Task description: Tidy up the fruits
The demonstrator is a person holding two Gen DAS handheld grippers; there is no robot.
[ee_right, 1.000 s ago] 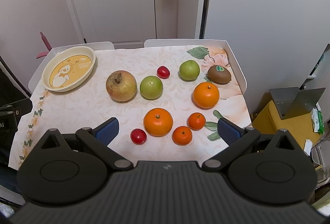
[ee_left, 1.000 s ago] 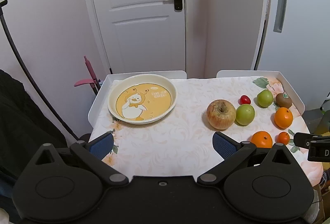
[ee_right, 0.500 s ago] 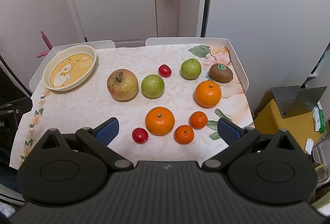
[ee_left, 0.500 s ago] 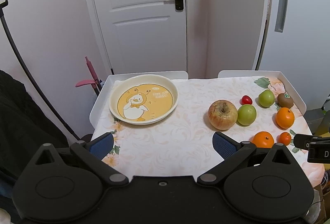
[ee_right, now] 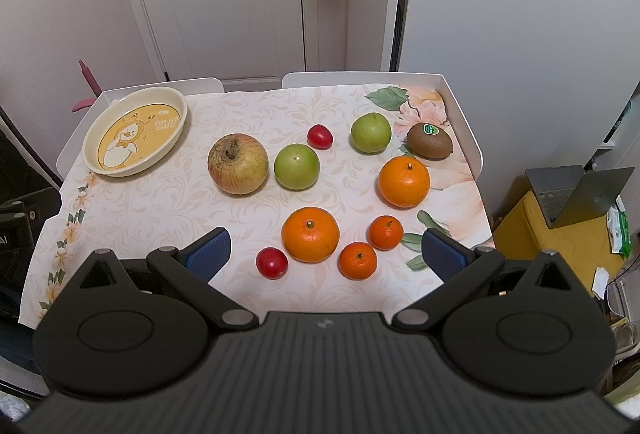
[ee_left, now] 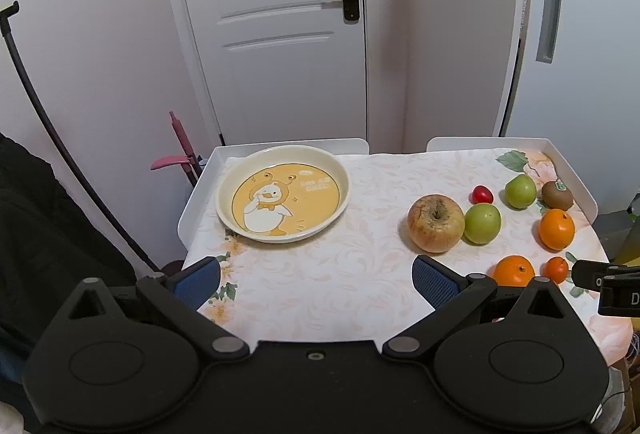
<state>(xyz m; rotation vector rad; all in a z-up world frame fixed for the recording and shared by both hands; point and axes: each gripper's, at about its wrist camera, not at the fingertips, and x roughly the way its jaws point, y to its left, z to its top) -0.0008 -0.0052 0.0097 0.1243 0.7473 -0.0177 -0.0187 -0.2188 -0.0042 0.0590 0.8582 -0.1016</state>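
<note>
A cream plate with a yellow duck picture sits empty at the table's far left. Fruits lie loose on the right: a big brownish apple, two green apples, a kiwi, two large oranges, two small tangerines and two small red fruits. My left gripper is open and empty above the near edge. My right gripper is open and empty, hovering near the front oranges.
The table has a floral cloth and raised white rims. A white door and walls stand behind. A laptop on a yellow stand is to the right. A pink-handled tool leans at the left.
Both views have shifted slightly; the table and fruits sit a little lower and nearer in frame. No fruit has moved. Both grippers stay open.
</note>
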